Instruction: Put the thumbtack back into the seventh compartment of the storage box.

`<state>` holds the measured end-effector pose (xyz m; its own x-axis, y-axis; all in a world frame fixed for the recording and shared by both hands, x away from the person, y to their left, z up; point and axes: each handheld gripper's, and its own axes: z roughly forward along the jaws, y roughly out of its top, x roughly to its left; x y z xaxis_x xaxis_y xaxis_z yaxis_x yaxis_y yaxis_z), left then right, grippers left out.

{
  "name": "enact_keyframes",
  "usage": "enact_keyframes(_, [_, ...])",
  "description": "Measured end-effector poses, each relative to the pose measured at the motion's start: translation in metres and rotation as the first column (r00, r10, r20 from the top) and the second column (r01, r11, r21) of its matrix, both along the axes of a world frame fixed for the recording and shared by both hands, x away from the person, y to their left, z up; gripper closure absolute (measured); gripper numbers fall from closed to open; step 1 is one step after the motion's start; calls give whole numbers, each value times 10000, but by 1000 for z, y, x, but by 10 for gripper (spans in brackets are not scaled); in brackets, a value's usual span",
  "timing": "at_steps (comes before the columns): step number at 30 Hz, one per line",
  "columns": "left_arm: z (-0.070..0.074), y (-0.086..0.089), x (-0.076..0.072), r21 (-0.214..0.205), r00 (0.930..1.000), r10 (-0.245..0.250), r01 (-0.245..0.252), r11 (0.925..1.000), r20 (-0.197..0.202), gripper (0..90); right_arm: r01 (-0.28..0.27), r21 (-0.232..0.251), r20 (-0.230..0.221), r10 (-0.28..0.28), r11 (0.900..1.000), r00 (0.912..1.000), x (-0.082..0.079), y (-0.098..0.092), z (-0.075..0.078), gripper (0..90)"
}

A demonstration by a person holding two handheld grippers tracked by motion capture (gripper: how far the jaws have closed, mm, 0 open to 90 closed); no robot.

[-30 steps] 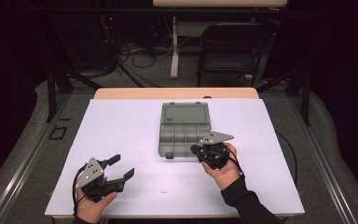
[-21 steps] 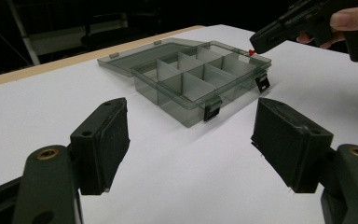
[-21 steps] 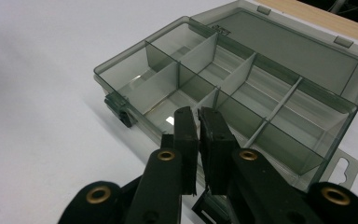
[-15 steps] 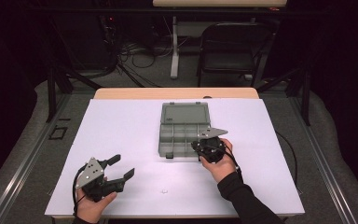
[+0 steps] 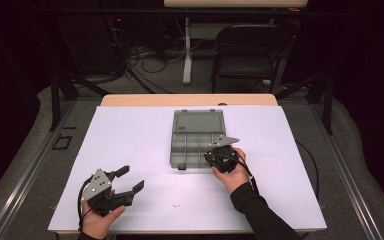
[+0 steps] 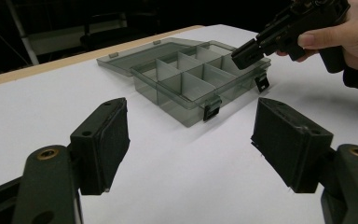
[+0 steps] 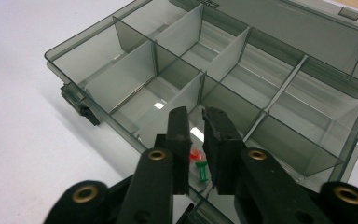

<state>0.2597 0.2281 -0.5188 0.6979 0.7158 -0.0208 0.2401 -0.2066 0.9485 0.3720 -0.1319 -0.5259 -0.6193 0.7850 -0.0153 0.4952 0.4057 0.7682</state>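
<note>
A smoky-grey clear organizer box lies open in the middle of the white table, its lid folded back. My right gripper hangs over the box's near right corner, pointing into it. In the right gripper view its jaws stand a narrow gap apart, having just been opening, and nothing is pressed between them. Below the gap a green pushpin and a red pushpin lie in the near compartment. My left gripper rests at the front left, open and empty, facing the box and the right gripper.
The box has several divided compartments, most of them bare, and two black latches on its front wall. A small white speck lies on the table near the front edge. A chair and cables stand beyond the table.
The right gripper has dipped a little lower and closer over the box's near right corner, and its jaws have parted slightly. The left gripper has stayed put.
</note>
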Motion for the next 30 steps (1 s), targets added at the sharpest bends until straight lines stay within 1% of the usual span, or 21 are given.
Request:
enact_keyframes(5, [0, 0, 0, -13, 10000, -6, 6, 10000, 3, 266, 42, 100, 91, -43, 9999, 9999, -1, 0, 1, 718])
enact_keyframes(9, [0, 0, 0, 14, 10000, 1, -1, 10000, -6, 266, 95, 159, 225, -98, 9998, 9997, -2, 0, 3, 640])
enact_keyframes(10, [0, 0, 0, 12, 10000, 7, -7, 10000, -6, 266, 95, 248, 302, -102, 9996, 9995, -2, -1, 3, 629])
enact_keyframes(11, [0, 0, 0, -3, 10000, -3, 3, 10000, -8, 266, 106, 239, 239, -112, 9997, 9997, -2, -1, 3, 619])
enact_keyframes(16, [0, 0, 0, 7, 10000, 16, -16, 10000, -3, 266, 124, 349, 306, -135, 9993, 9994, -4, -2, 6, 555])
enact_keyframes(19, [0, 0, 0, 6, 10000, 27, -27, 10000, -2, 266, 73, 374, 428, -89, 9993, 9990, -7, -2, 8, 509])
enact_keyframes(24, [0, 0, 0, -20, 10000, 14, -14, 10000, -15, 266, -49, 573, 561, 16, 9983, 9984, -12, -2, 13, 436])
enact_keyframes(30, [0, 0, 0, 4, 10000, 67, -67, 10000, -14, 266, -274, 705, 550, 236, 9971, 9982, -22, -1, 19, 400])
